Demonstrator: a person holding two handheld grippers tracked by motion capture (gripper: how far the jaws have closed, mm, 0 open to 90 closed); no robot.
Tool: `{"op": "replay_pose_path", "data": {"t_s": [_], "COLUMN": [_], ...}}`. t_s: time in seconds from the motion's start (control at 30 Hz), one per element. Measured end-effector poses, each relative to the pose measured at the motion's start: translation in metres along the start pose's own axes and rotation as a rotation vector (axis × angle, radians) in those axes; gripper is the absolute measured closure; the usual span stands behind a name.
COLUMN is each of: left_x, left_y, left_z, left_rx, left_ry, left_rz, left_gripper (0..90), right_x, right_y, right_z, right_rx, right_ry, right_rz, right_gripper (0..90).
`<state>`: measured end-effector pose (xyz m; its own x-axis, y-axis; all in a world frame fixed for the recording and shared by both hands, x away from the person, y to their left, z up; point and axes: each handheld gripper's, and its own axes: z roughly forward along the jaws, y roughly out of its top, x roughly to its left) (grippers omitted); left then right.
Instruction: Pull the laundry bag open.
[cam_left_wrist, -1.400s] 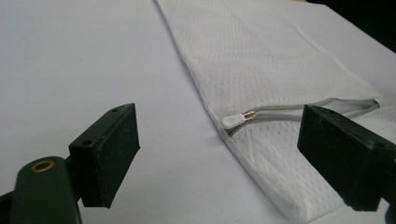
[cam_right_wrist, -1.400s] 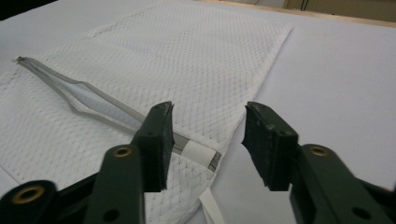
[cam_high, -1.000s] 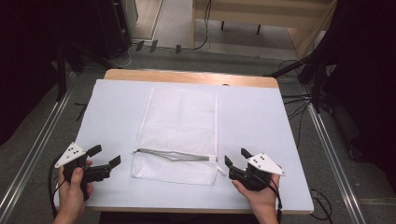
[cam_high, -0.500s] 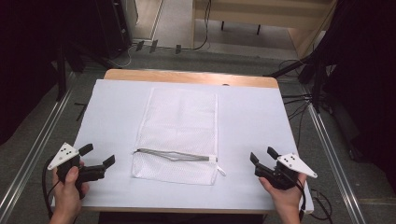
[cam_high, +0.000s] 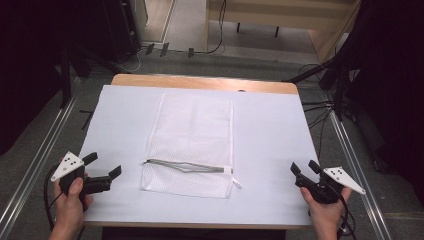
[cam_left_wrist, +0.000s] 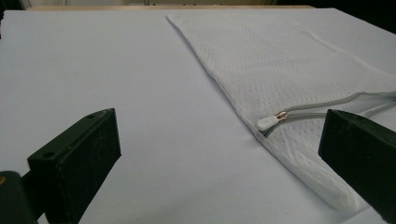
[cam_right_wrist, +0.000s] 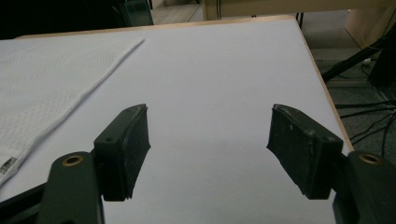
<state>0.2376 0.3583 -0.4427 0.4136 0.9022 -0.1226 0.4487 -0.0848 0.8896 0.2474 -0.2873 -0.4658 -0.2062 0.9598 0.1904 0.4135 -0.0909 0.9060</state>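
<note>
Mesh laundry bag (cam_high: 192, 145): flat mid-worktop (cam_high: 270, 140), zip toward the near edge | left hand-held gripper (cam_high: 104, 175): jaws just widened, empty, near-left corner | right hand-held gripper (cam_high: 305, 172): jaws apart, empty, withdrawn from the bag to the near-right corner | reading: bag released, handling apparently finished.

Your left gripper (cam_high: 102, 171) and right gripper (cam_high: 305, 169) are black, two-jawed, each topped by a grey three-cornered plate with dark dots, trailing black cable; forearms unsleeved.
</note>
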Motion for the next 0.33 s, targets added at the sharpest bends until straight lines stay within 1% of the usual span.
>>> {"op": "replay_pose_path", "data": {"t_s": [0.1,0.13,0.27,0.33], "left_x": [0.0007,0.0006,-0.0006,-0.0001], "left_y": [-0.0006,-0.0006,-0.0006,-0.0007], "left_z": [0.0005,0.0005,0.0020,0.0042], "left_rx": [0.006,0.006,0.011,0.027], "left_ry": [0.000,-0.001,-0.002,0.004], "left_rz": [0.000,-0.001,-0.005,-0.005], "left_gripper": [0.0,0.0,0.0,0.0], "right_x": [0.0007,0.0015,0.0047,0.0063], "right_y": [0.0001,0.0002,0.0009,0.0015], "right_z": [0.0031,0.0038,0.0053,0.0053], "right_rx": [0.007,0.009,0.013,0.014], "right_ry": [-0.001,-0.001,-0.012,-0.013], "right_rz": [-0.016,-0.013,-0.024,-0.025], "right_gripper": [28.7,28.4,27.9,28.0]}}
